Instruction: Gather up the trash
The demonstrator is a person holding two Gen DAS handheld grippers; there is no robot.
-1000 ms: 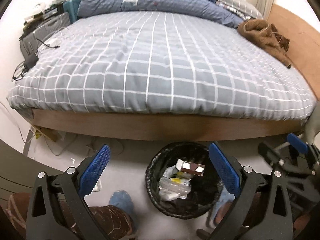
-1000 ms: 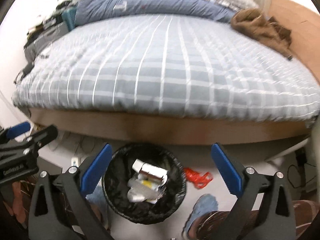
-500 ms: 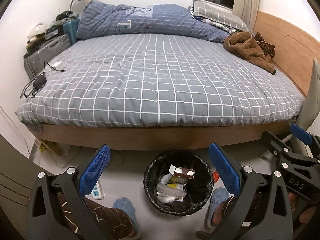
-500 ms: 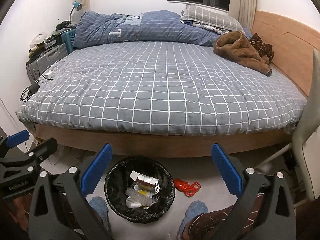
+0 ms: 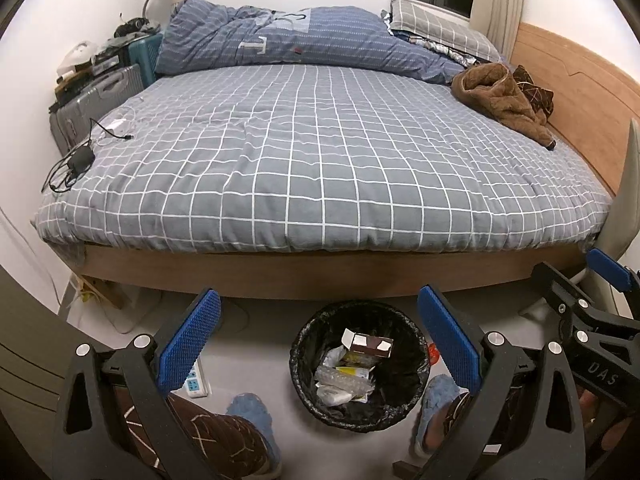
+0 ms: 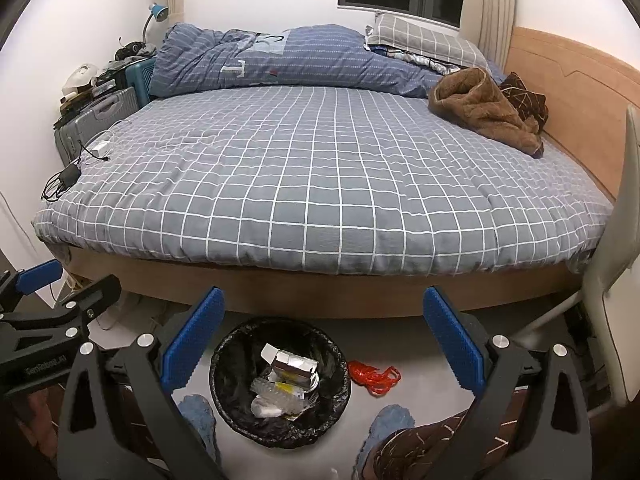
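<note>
A: Both claws hung over the floor at the foot of the bed (image 5: 320,152). The left gripper (image 5: 318,338) was spread wide, nothing between its blue pads (image 5: 188,340). Same story on the right gripper (image 6: 322,336): wide apart and empty.

B: And the trash?

A: Most of it sat in the bin (image 5: 360,412), a round one with a black liner, on the grey floor (image 5: 248,344) just in front of the bed's wooden base. Inside lay a small carton (image 5: 370,345) on top of clear wrappers (image 5: 340,380). One red scrap (image 6: 374,376) lay on the floor just right of the bin, outside it.

B: The room?

A: Small bedroom. A grey checked cover ran over the whole bed, with a blue duvet (image 6: 280,60) bunched at the far end and a brown fleece (image 6: 480,112) by the wooden headboard (image 6: 580,100). Chargers and cables (image 5: 80,160) sat on the cover's left edge, suitcases (image 5: 96,100) beside the bed against the wall. A power strip (image 5: 194,380) lay on the floor left of the bin.

B: The person?

A: Blue slippers (image 5: 250,408) stood either side of the bin, brown patterned trousers above them.
</note>
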